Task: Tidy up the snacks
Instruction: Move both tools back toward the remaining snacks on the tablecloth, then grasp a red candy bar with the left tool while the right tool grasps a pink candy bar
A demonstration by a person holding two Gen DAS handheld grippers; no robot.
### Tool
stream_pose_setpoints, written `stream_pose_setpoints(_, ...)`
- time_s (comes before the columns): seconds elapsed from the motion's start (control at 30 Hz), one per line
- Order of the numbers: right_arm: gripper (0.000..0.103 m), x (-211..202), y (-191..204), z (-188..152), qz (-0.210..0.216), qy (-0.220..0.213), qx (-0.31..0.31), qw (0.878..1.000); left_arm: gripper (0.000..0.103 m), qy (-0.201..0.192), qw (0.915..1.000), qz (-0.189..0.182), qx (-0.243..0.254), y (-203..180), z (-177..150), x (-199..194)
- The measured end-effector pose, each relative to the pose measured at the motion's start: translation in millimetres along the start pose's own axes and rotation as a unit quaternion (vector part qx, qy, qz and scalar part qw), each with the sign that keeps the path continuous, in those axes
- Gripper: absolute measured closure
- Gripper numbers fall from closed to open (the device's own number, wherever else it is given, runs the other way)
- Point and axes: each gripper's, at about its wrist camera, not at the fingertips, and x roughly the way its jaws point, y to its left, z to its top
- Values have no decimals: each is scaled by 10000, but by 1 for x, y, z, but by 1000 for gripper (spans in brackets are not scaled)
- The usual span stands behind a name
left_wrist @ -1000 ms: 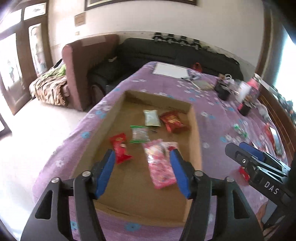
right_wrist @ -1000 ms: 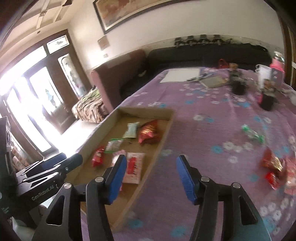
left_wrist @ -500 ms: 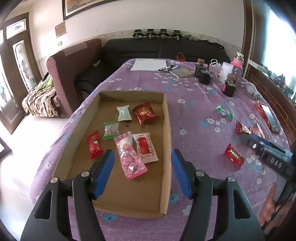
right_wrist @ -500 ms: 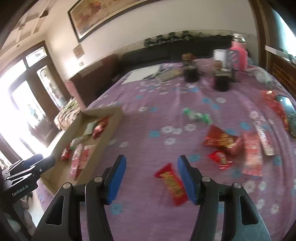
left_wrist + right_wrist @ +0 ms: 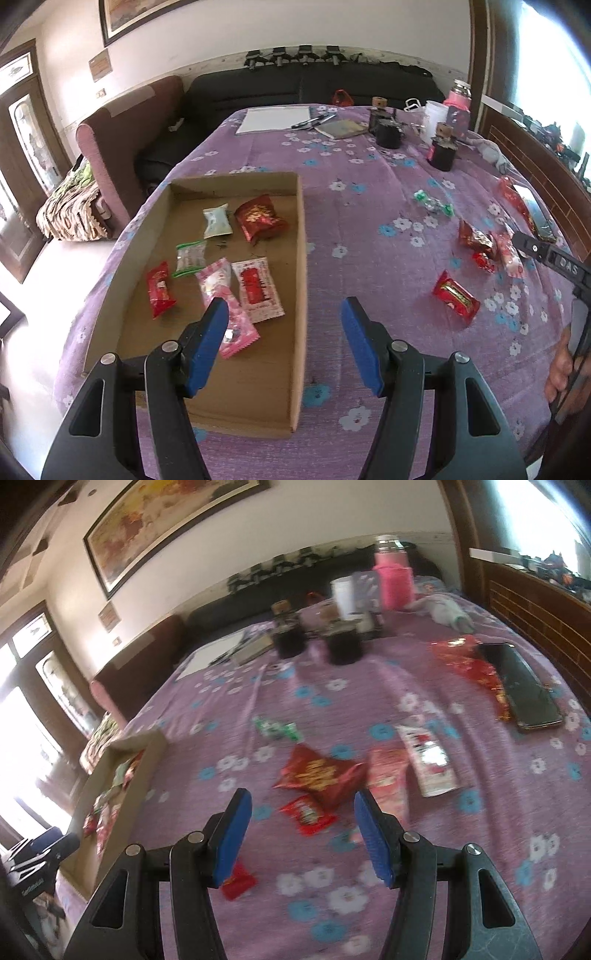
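**Both grippers empty over the snack table**

The left gripper [image 5: 282, 314] hangs with its jaws apart and nothing between them, straddling the right wall of the cardboard tray [image 5: 302, 258]. Inside the tray, nearest first, lie a pink packet [image 5: 221, 295], a white-and-red packet [image 5: 256, 291], a small red packet [image 5: 159, 290], a green-edged clear packet [image 5: 190, 257], a pale packet [image 5: 217, 221] and a dark red pouch [image 5: 260, 220].

Right of the tray, on the purple flowered cloth [image 5: 498, 842], the right gripper [image 5: 303, 812] hangs with its jaws apart and empty, above a small red candy [image 5: 308, 814]. Beyond that candy lie a big red pouch [image 5: 319, 773], a pink packet and a white packet [image 5: 430, 760], then a green twisted candy [image 5: 277, 729]. Farthest from the tray is a black phone [image 5: 517, 686].
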Motion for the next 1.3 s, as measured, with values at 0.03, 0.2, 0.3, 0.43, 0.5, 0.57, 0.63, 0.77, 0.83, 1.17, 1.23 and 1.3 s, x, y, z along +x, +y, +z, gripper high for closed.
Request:
stream_pose_setpoints(0.03,42,1,-5,2,-53,-11,30,10000,40,-18,10000,-29,12,-2,0,-2)
stream_pose_setpoints(0.2,42,9,-41,4,-198,-32,405,9990,40,-124,9997,-219,78,-15,3,-10)
stream_pose_setpoints(0.3,42,19,-56,0,-112,101,630,9979,40,-68,9992,-335,225,-29,5,-8)
stream_pose_setpoints(0.43,42,18,-61,3,41,106,727,9973,40,91,9969,-670,390,-53,6,-4)
stream_pose_setpoints(0.5,42,15,-65,9,11,57,778,9970,40,245,9944,-942,410,-65,5,1)
stream_pose_setpoints(0.57,42,16,-66,14,-103,108,750,9971,40,404,9919,-1125,434,-78,5,8)
stream_pose_setpoints(0.63,42,17,-64,15,-183,141,669,9975,40,577,9884,-1326,469,-89,2,15)
stream_pose_setpoints(0.77,42,22,-55,7,-170,234,443,9986,40,933,9810,-1635,473,-106,-2,32)
stream_pose_setpoints(0.83,42,26,-51,3,-179,297,393,9986,40,1143,9767,-1785,326,-108,-3,41)
stream_pose_setpoints(1.17,43,45,-41,-1,-555,469,-18,9974,41,1280,9744,-1845,107,-133,7,79)
stream_pose_setpoints(1.23,43,46,-39,-1,-624,462,-98,9969,41,1236,9757,-1796,215,-142,10,84)
stream_pose_setpoints(1.3,48,45,-40,-1,-660,446,-94,9968,41,1123,9791,-1647,409,-151,12,88)
